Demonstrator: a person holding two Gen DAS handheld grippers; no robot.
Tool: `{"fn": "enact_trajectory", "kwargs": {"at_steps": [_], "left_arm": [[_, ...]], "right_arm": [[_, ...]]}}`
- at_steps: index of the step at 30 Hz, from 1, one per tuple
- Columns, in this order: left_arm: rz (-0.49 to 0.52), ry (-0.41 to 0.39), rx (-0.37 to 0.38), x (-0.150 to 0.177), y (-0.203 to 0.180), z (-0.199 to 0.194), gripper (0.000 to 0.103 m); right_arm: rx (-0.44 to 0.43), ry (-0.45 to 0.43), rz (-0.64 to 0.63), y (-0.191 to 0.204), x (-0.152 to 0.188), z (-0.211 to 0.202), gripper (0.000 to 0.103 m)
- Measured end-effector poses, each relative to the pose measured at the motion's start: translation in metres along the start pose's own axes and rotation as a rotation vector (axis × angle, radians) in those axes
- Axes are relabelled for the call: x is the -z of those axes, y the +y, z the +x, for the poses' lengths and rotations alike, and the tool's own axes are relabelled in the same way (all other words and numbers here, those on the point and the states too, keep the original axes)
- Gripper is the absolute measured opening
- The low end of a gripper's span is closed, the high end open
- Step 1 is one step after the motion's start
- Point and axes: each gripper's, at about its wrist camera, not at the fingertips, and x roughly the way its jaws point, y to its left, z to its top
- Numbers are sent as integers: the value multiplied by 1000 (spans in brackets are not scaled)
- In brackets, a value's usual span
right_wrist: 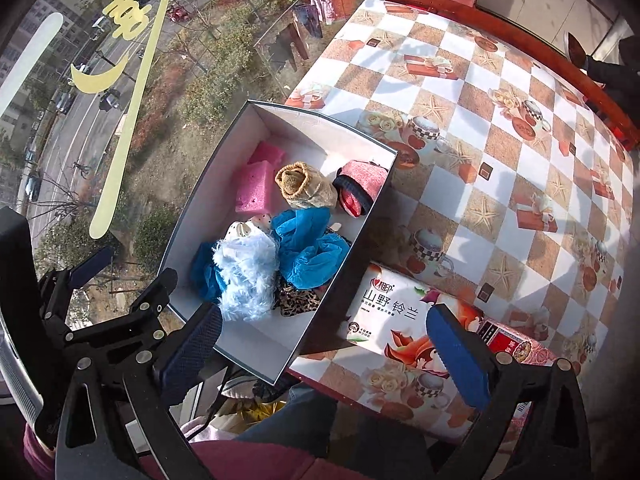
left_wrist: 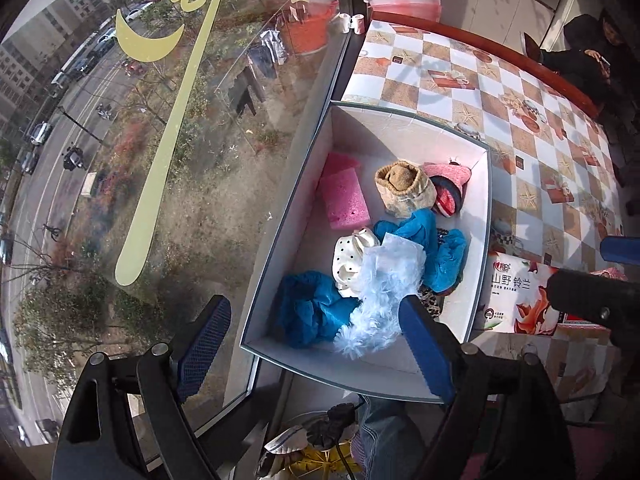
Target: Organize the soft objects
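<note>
Between the blue pads of the right gripper [right_wrist: 324, 352] nothing is held; its jaws stand wide apart over the near edge of the white box [right_wrist: 224, 184]. The left gripper [left_wrist: 316, 344] is wide open too, and holds nothing. Just past the fingers the fluffy light-blue toy [left_wrist: 380, 304] lies in the box on the blue cloth [left_wrist: 308, 308], near the pink sponges [left_wrist: 346, 196] and the knitted pouch [left_wrist: 404, 188]. They all look soft and light, so I think they will squash and not break. A pinch on the middle of the fluff should do. Only the right view shows all of the tissue pack [right_wrist: 404, 312] on the checked table [right_wrist: 500, 152]; only the left shows a person [left_wrist: 588, 52] sitting far off.
</note>
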Motion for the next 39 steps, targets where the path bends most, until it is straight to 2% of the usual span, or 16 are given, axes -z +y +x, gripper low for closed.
{"fn": "enact_trajectory", "kwargs": {"at_steps": [7, 16, 37, 39], "left_arm": [[27, 7, 13, 3, -14, -4, 88], [28, 15, 40, 14, -6, -14, 88], [11, 41, 51, 13, 0, -10, 88], [0, 36, 71, 14, 3, -10, 89]], "right_arm": [[13, -5, 13, -1, 5, -2, 103], [25, 4, 21, 0, 10, 0, 103], [49, 27, 5, 10, 13, 7, 103], [50, 27, 9, 10, 13, 8, 103]]}}
